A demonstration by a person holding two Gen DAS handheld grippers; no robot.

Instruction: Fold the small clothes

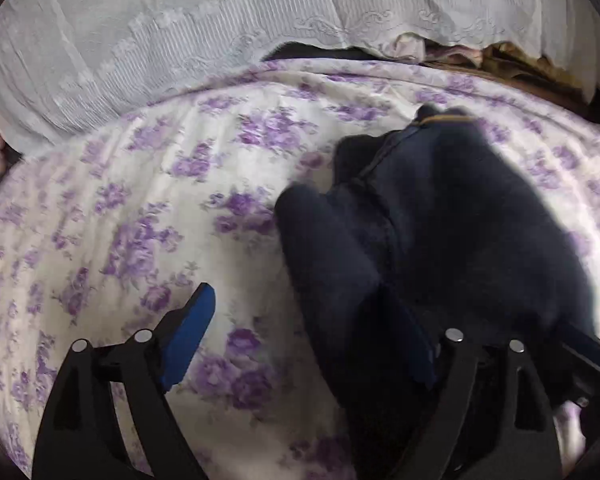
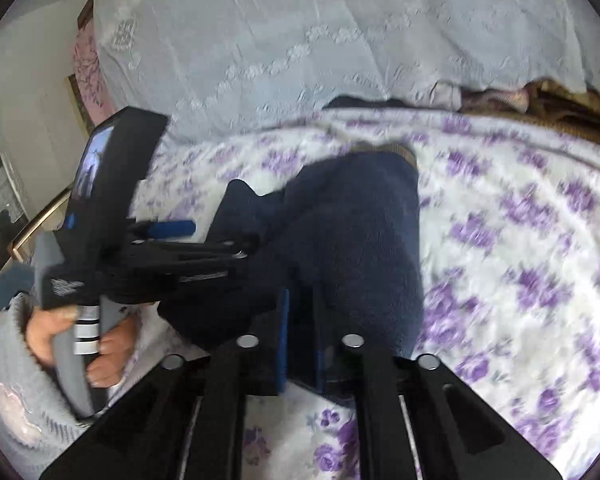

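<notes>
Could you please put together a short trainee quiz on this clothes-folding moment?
1. True or false: the left gripper has its jaws spread wide.
2. The right gripper is shut on which item? A) lace cover B) navy garment C) floral bedspread
3. What colour are the flowers on the floral bedspread?

Key:
1. True; the navy garment drapes over one finger but is not clamped.
2. B, the navy garment.
3. Purple on white; the white lace cover lies behind it.
</notes>
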